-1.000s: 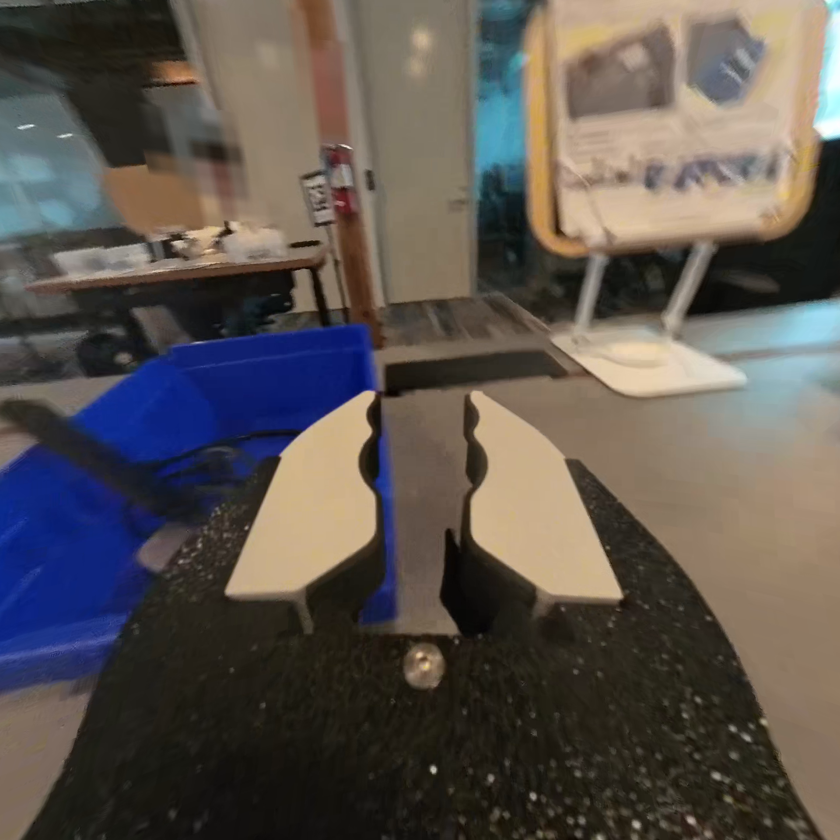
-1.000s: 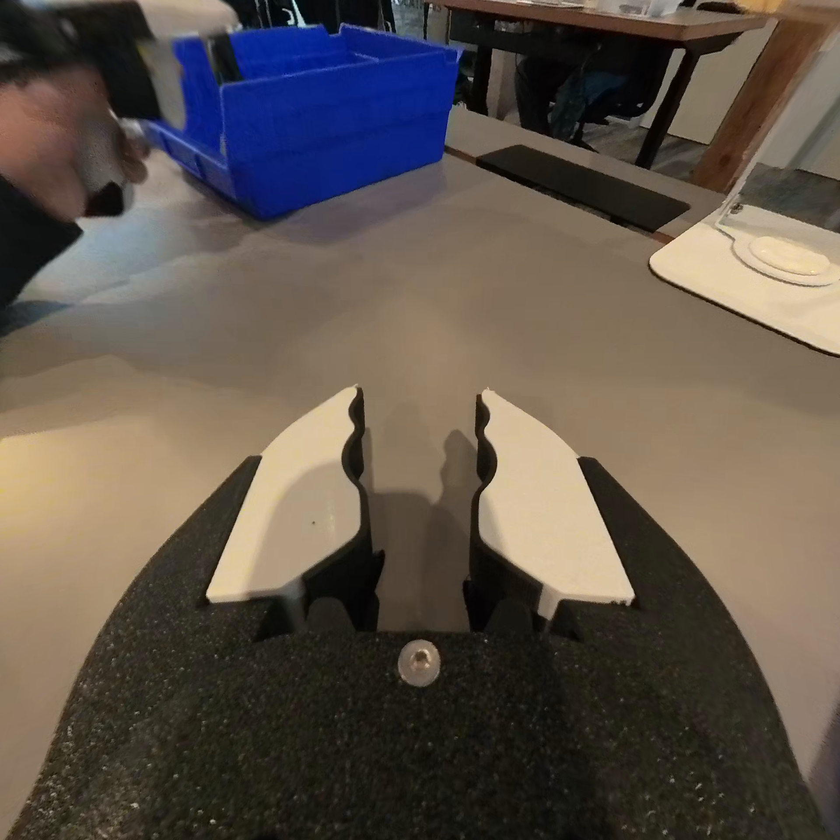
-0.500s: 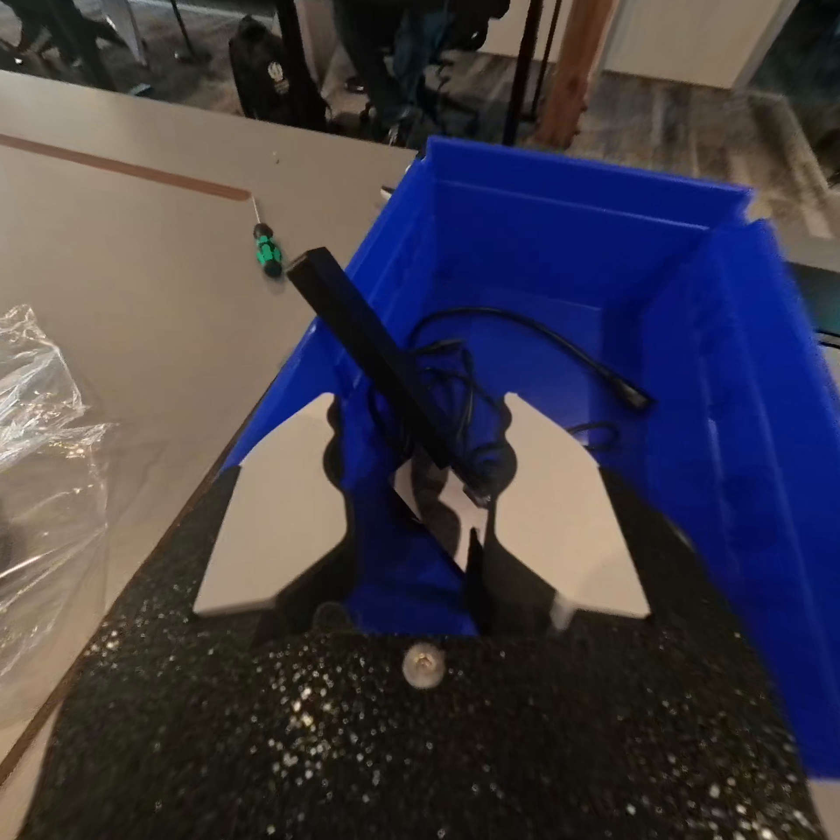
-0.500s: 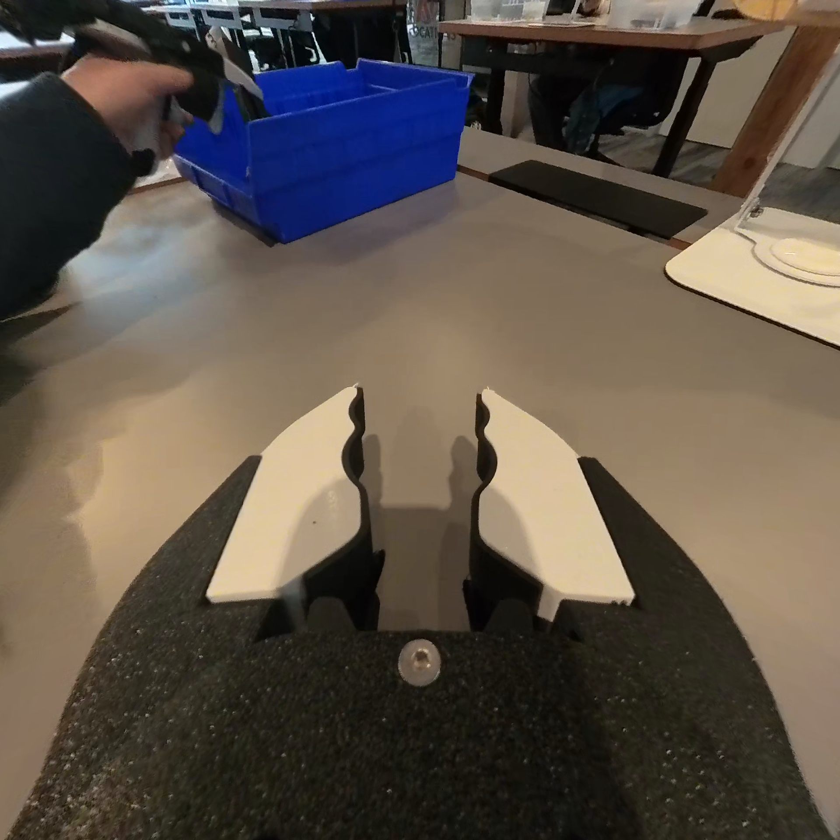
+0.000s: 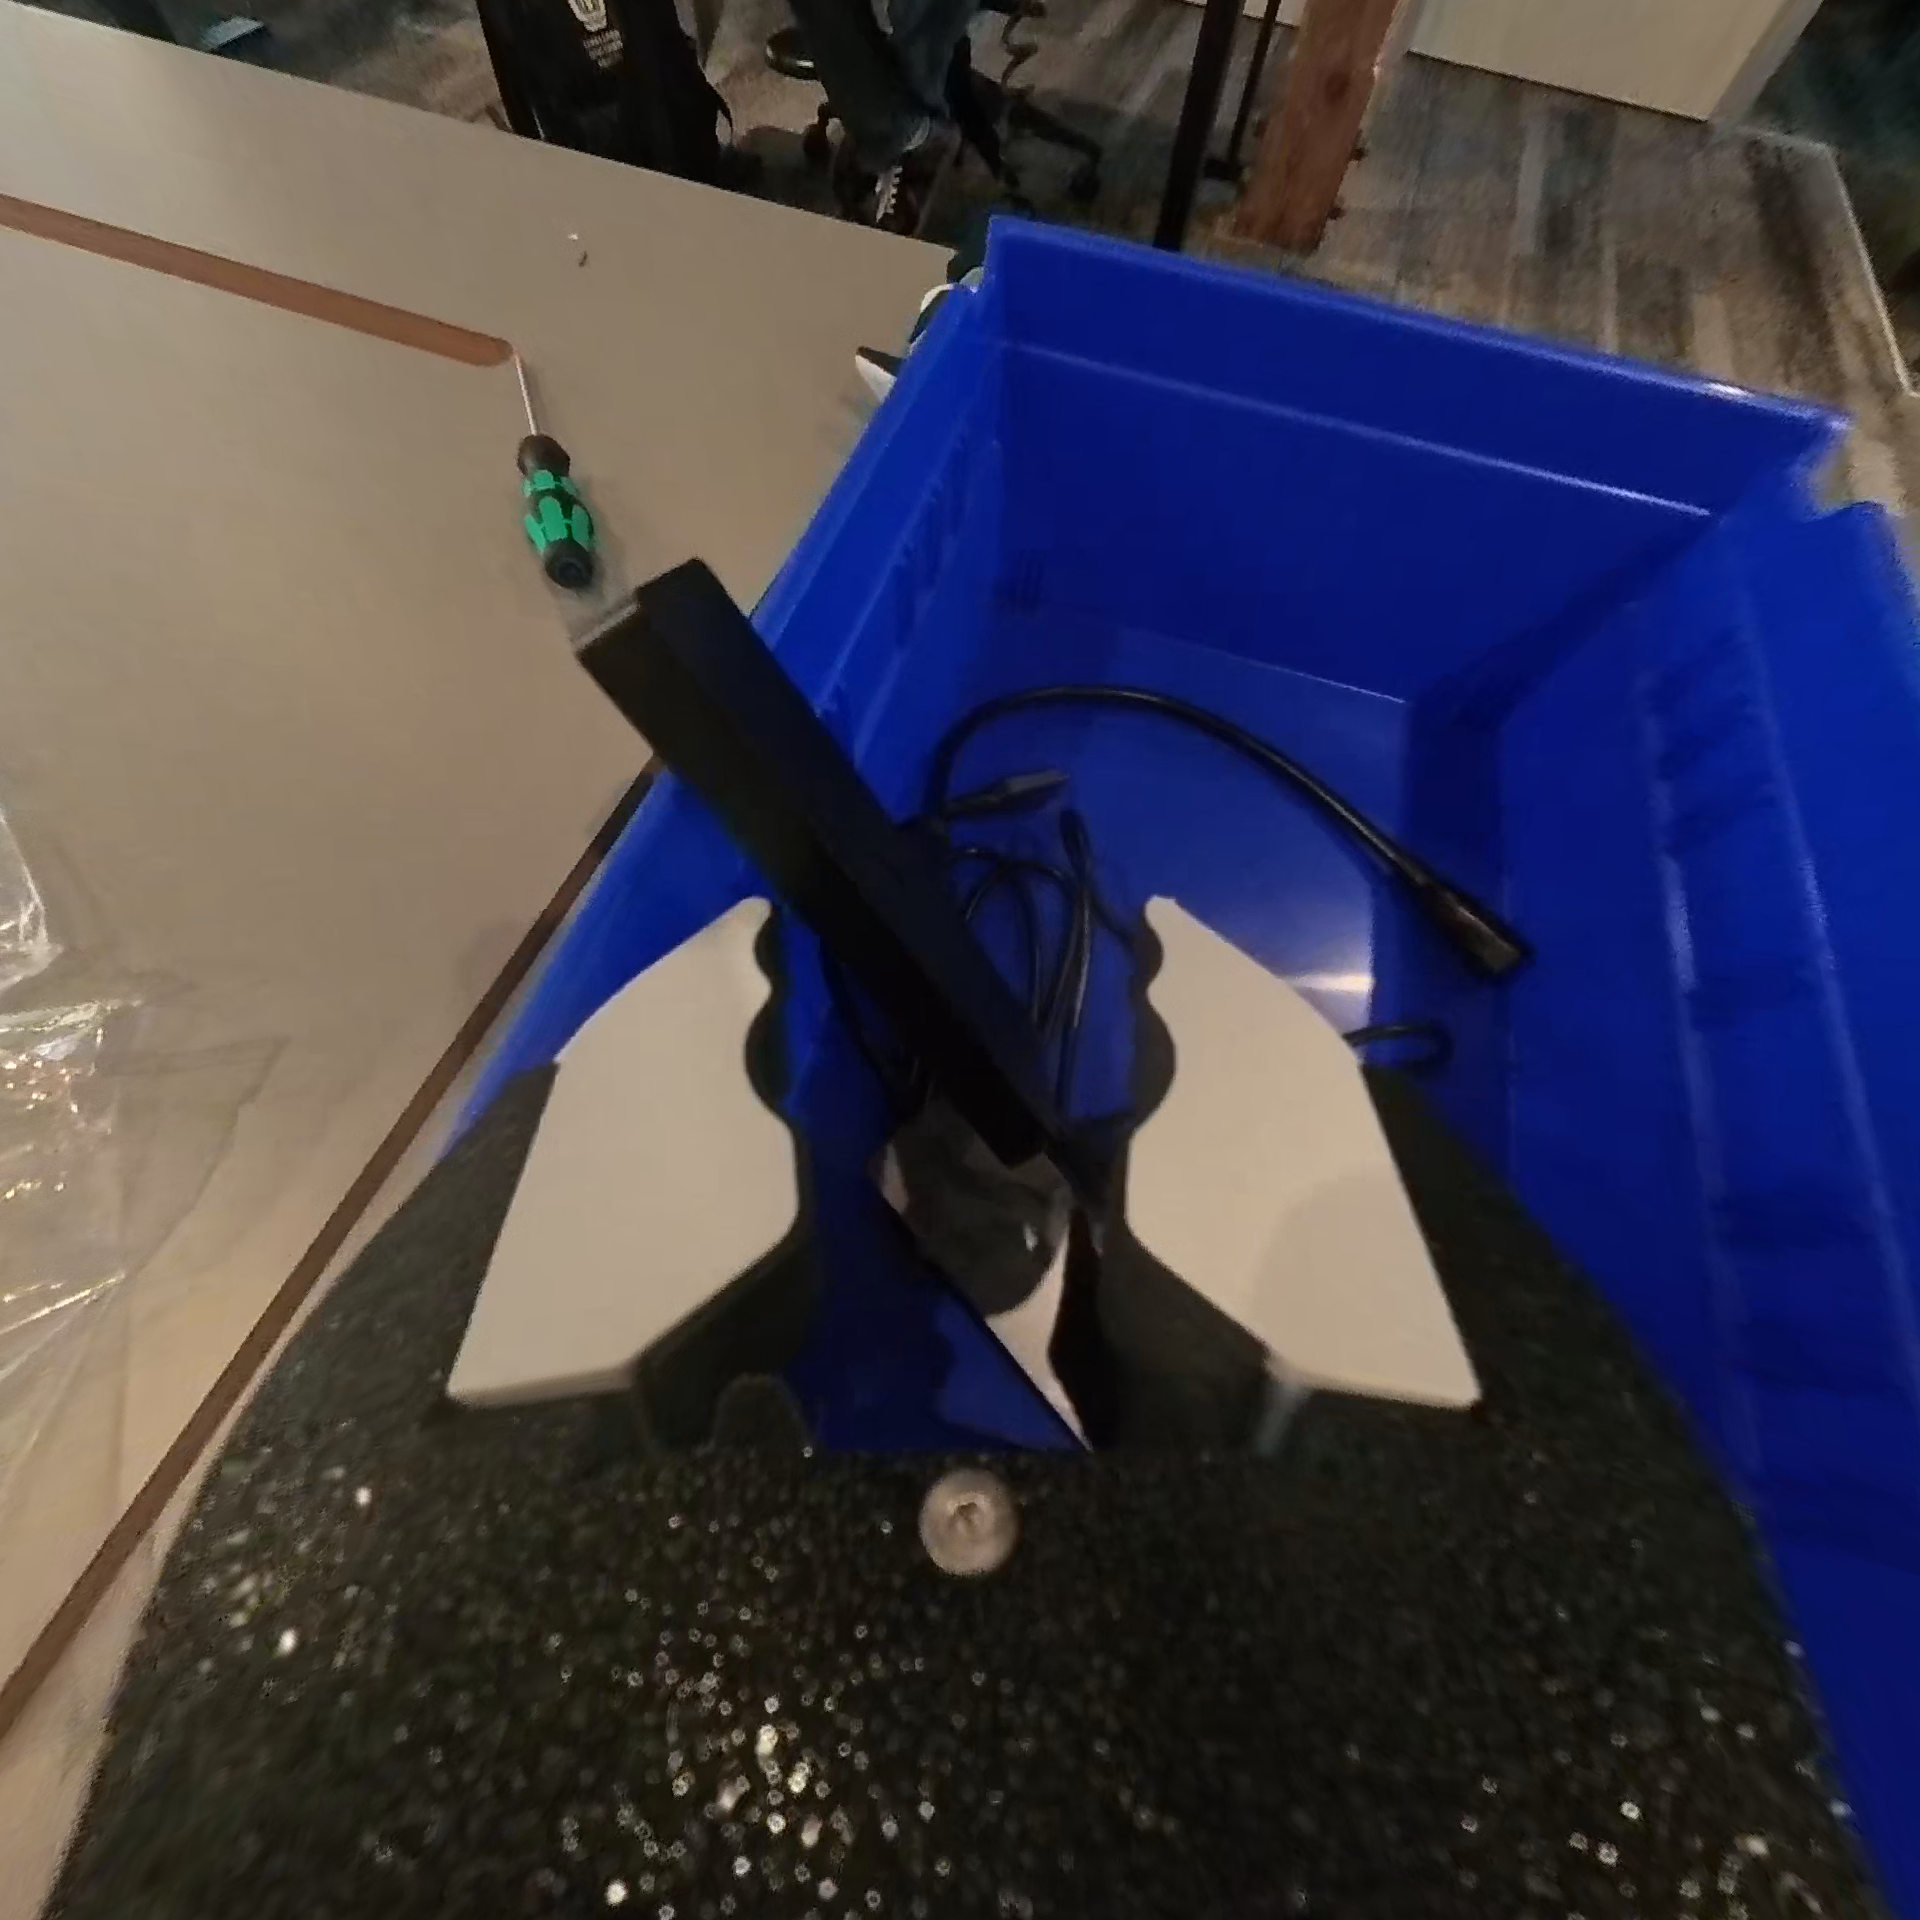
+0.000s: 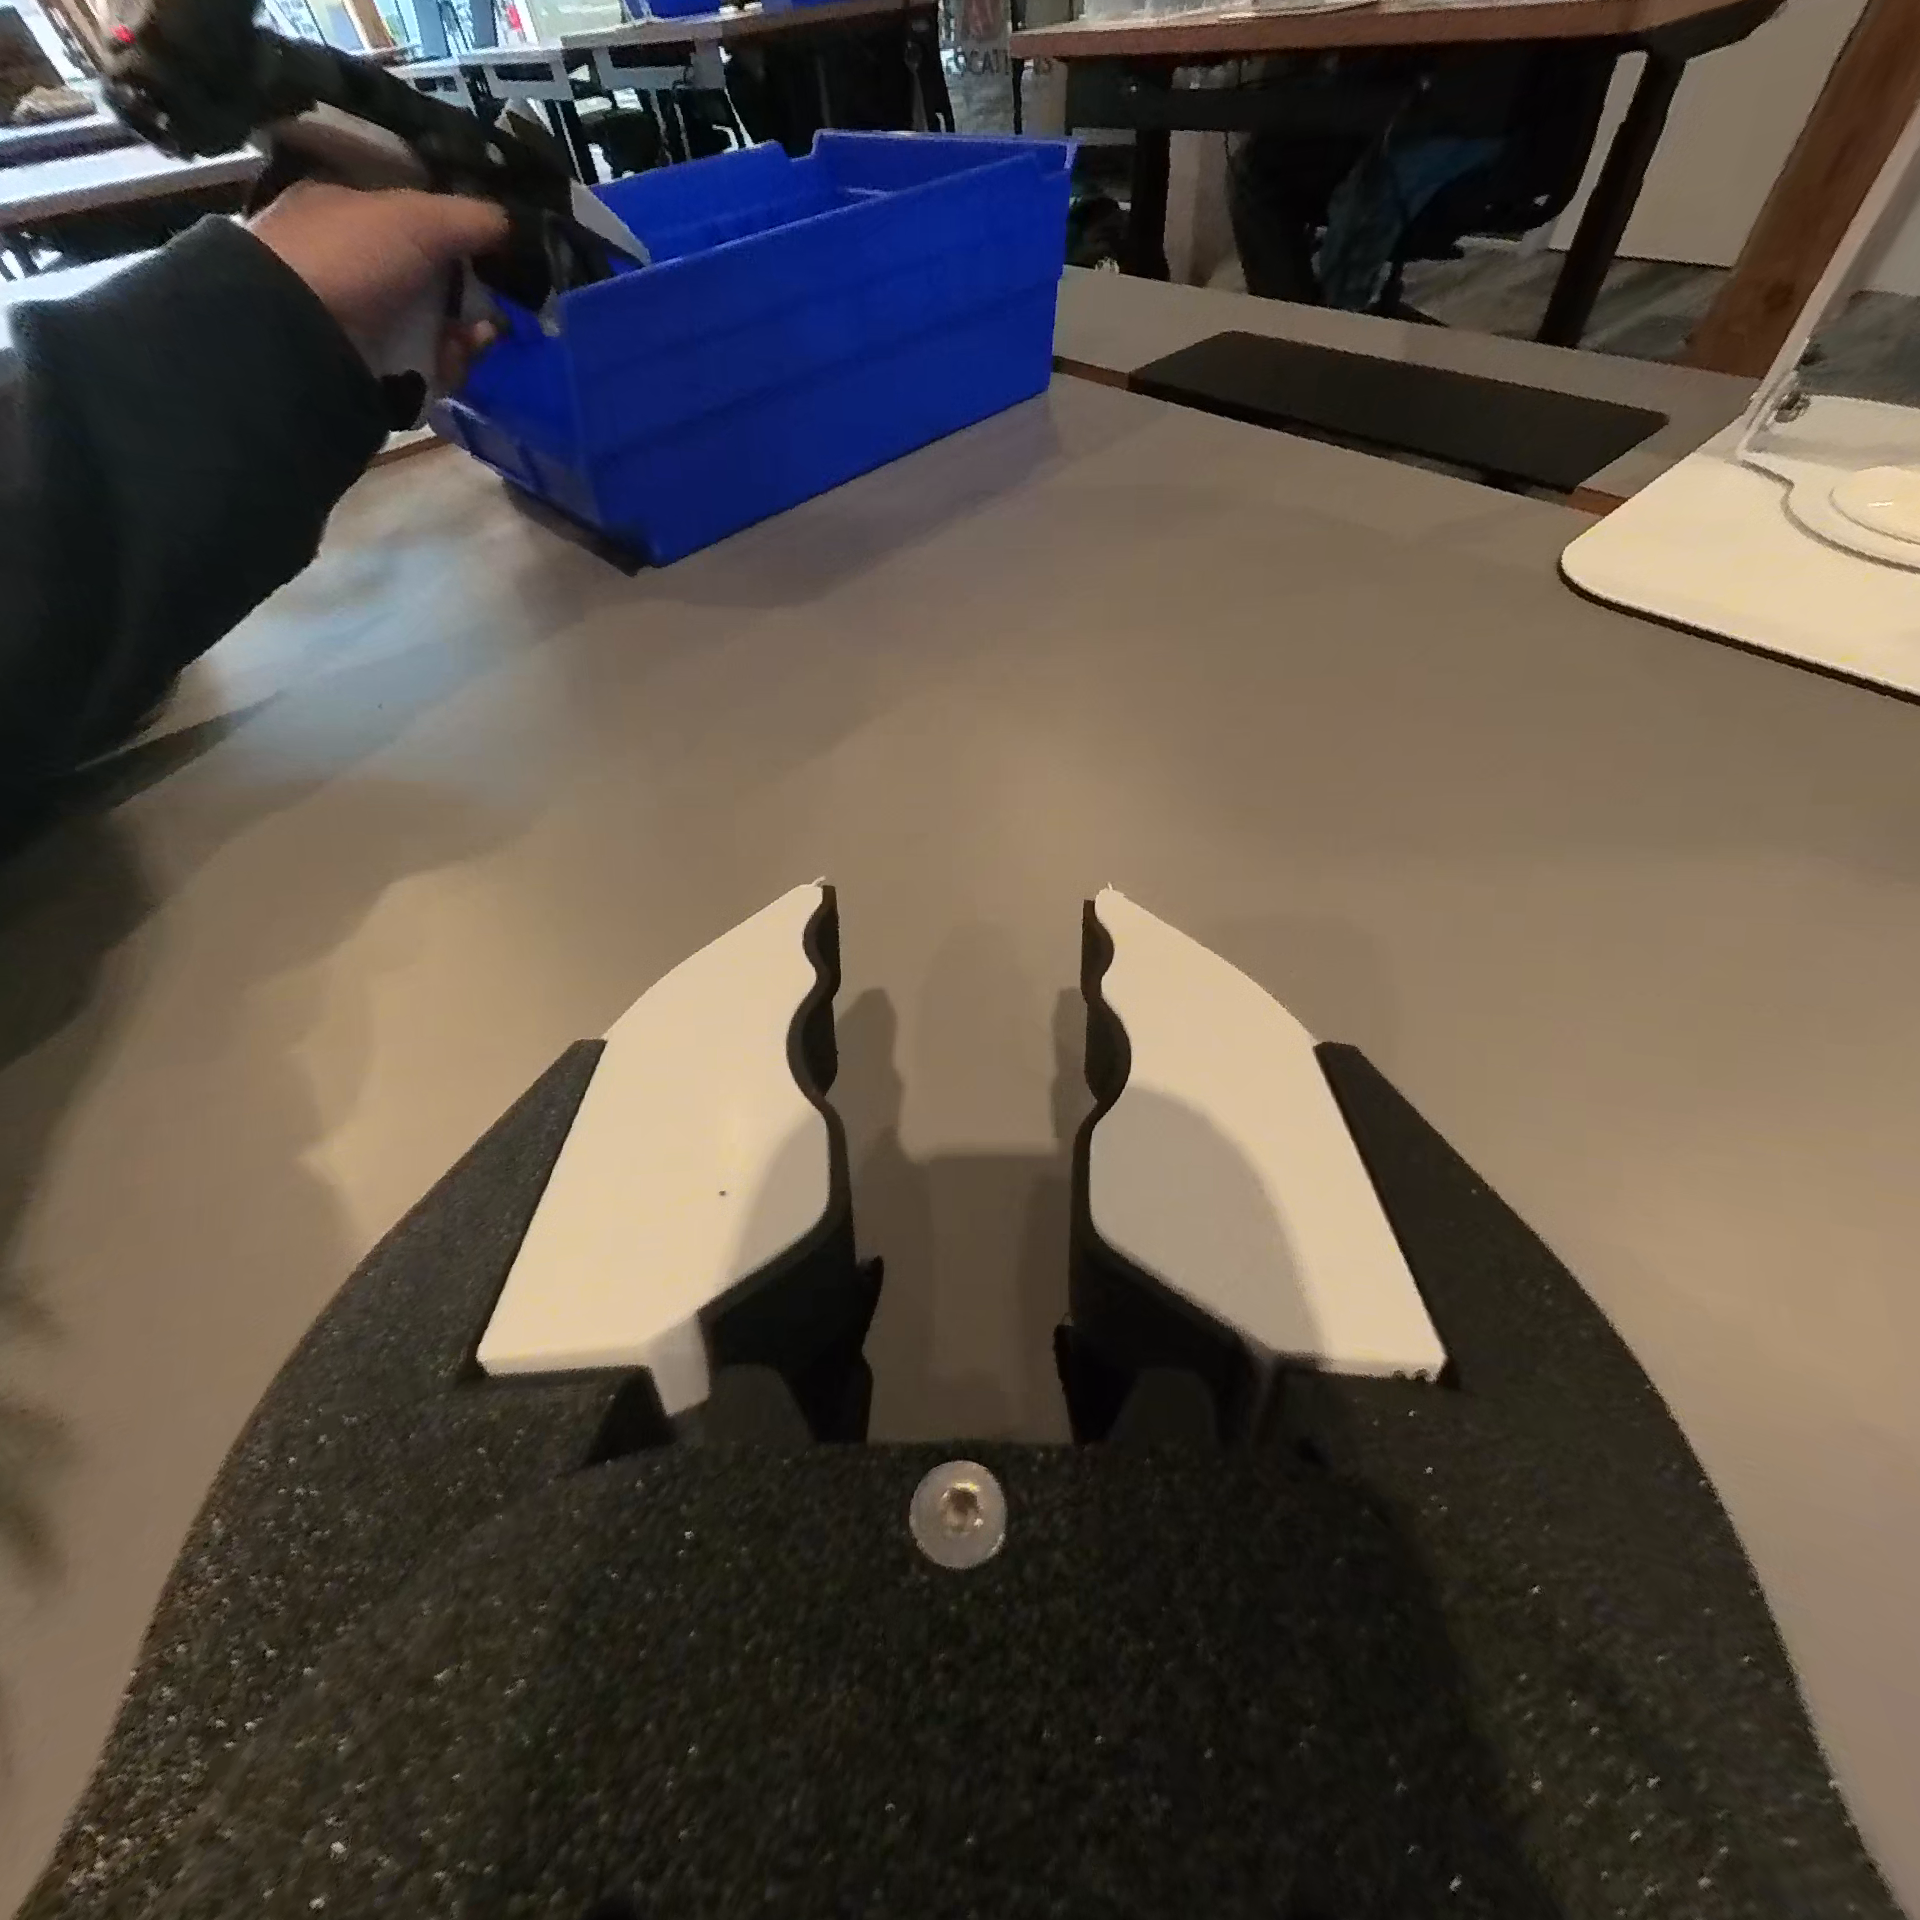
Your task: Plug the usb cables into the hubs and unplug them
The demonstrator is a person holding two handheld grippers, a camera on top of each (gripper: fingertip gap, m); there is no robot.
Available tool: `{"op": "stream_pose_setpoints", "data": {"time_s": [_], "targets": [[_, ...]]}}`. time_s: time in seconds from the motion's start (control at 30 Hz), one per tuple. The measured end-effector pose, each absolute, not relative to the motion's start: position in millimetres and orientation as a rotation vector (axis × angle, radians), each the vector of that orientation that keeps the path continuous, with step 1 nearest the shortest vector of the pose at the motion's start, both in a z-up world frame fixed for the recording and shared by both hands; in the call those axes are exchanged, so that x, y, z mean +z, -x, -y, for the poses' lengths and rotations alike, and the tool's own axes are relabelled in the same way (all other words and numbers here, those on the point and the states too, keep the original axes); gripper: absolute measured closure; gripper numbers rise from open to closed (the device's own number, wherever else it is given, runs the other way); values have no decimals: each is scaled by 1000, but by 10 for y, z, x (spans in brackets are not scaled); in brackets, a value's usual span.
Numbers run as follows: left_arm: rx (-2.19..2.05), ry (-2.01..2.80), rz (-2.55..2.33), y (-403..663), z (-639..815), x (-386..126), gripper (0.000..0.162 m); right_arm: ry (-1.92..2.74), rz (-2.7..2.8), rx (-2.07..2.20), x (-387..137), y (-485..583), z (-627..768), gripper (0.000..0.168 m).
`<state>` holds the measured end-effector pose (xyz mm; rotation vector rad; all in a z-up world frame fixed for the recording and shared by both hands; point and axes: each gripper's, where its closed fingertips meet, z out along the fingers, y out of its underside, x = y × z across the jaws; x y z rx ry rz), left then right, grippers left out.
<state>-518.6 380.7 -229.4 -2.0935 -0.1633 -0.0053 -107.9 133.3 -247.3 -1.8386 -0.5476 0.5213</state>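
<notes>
Two hand-held grippers, one bin of cables.
Left hand-held gripper (image 5: pixel 961 914), open, straddles the hub (image 5: pixel 821 873) slanting up-left from the blue bin (image 5: pixel 1299 436); right hand-held gripper (image 6: pixel 958 902) gapes empty, well apart.

Green-handled screwdriver (image 5: pixel 551 507) on the grey table (image 5: pixel 260 582), beside clear plastic wrap (image 5: pixel 42 1049)

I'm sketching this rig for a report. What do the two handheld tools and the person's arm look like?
Both match: the left tool and right tool each have two pale, off-white fingers with wavy black inner edges, set in a black speckled, grainy body with one silver screw at its centre. No cables or markings show on them. The person's left arm wears a dark long sleeve.
</notes>
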Motion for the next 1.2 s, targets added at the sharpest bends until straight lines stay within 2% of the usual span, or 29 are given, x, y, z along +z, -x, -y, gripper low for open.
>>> {"op": "stream_pose_setpoints", "data": {"time_s": [0.07, 0.17, 0.27, 0.43, 0.57, 0.8, 0.9, 0.97, 1.07, 1.17, 1.2], "targets": [[-13, 2101, 159, 5182, -3836, -2310, 102, 1840, 545, 527, -2473, 1077, -1334, 125], [-16, 2107, 171, 5202, -3869, -2319, 116, 1842, 539, 532, -2473, 1073, -1337, 125], [1, 2103, 161, 5243, -3890, -2317, 141, 1843, 536, 538, -2473, 1071, -1338, 126], [-9, 2013, 84, 5187, -3883, -2109, 151, 1841, 541, 537, -2470, 1076, -1334, 127], [23, 1792, -9, 5071, -3752, -1484, 151, 1831, 553, 529, -2463, 1087, -1328, 127], [-186, 1343, -231, 4367, -3065, 2, 151, 1750, 587, 528, -2341, 1140, -1289, 127], [-414, 1197, -357, 3881, -2668, 482, 152, 1635, 571, 594, -2054, 1168, -1290, 127], [-610, 1142, -452, 3527, -2427, 628, 151, 1548, 576, 715, -1715, 1242, -1267, 127], [-884, 1085, -576, 3044, -2134, 639, 152, 1387, 621, 913, -1054, 1398, -1212, 145], [-1078, 1042, -630, 2695, -1969, 534, 148, 1239, 708, 1055, -431, 1626, -1150, 144], [-1119, 1030, -627, 2616, -1954, 495, 152, 1223, 741, 1053, -311, 1703, -1162, 143]]}}
